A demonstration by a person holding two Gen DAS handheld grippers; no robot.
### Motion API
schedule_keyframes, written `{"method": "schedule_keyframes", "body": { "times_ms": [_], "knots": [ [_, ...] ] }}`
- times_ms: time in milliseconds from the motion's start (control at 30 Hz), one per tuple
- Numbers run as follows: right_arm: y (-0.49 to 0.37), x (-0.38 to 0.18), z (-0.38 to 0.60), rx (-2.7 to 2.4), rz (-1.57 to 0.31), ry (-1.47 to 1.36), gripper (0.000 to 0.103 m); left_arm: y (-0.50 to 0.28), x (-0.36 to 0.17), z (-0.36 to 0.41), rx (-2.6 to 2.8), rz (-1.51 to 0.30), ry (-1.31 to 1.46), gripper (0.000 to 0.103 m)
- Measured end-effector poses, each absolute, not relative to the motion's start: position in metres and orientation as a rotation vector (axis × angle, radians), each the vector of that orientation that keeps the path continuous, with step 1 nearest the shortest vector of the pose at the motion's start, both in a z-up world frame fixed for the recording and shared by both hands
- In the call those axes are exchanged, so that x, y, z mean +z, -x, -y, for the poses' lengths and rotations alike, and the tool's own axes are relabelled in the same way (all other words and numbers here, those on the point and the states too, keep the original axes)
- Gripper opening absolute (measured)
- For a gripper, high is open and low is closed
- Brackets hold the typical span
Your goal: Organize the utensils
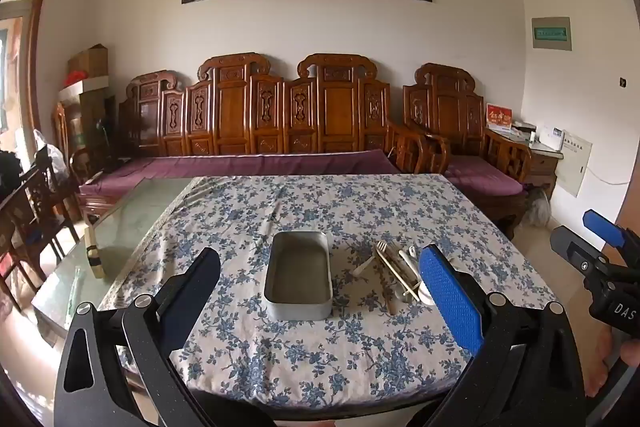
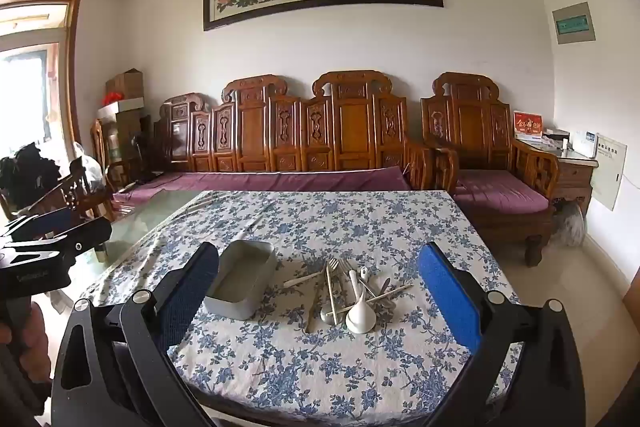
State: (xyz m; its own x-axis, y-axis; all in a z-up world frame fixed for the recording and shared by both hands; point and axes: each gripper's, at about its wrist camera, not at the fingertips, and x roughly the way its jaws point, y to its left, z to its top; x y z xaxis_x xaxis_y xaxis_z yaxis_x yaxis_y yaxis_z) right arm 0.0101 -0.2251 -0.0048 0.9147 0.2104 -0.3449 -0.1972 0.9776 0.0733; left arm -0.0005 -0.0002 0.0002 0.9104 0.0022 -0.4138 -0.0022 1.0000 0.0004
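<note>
An empty grey metal tin (image 1: 298,277) stands on the blue-flowered tablecloth (image 1: 320,359); in the right wrist view the tin (image 2: 240,281) is left of centre. To its right lies a pile of utensils (image 1: 396,275): forks, chopsticks, a metal spoon and a white ladle-shaped spoon (image 2: 360,313), also seen as a heap (image 2: 348,291). My left gripper (image 1: 320,291) is open and empty, held above the near table edge in front of the tin. My right gripper (image 2: 320,291) is open and empty, in front of the utensil pile. The right gripper also shows at the right edge of the left wrist view (image 1: 596,247).
The cloth covers a glass-topped table (image 1: 120,223) whose bare glass shows at the left. A carved wooden sofa (image 2: 304,143) with purple cushions stands behind the table. Wooden chairs (image 1: 36,211) stand at the left. A bedside cabinet (image 2: 572,167) is at the far right.
</note>
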Motion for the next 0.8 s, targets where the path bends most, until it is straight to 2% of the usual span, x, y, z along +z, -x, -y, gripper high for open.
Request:
{"method": "schedule_keyframes", "body": {
  "times_ms": [800],
  "knots": [
    [-0.0095,-0.0059,0.2242,0.21,-0.36,-0.036,0.101,-0.0008,0.0005,0.0042,-0.002,-0.431,0.006,0.097]
  ]
}}
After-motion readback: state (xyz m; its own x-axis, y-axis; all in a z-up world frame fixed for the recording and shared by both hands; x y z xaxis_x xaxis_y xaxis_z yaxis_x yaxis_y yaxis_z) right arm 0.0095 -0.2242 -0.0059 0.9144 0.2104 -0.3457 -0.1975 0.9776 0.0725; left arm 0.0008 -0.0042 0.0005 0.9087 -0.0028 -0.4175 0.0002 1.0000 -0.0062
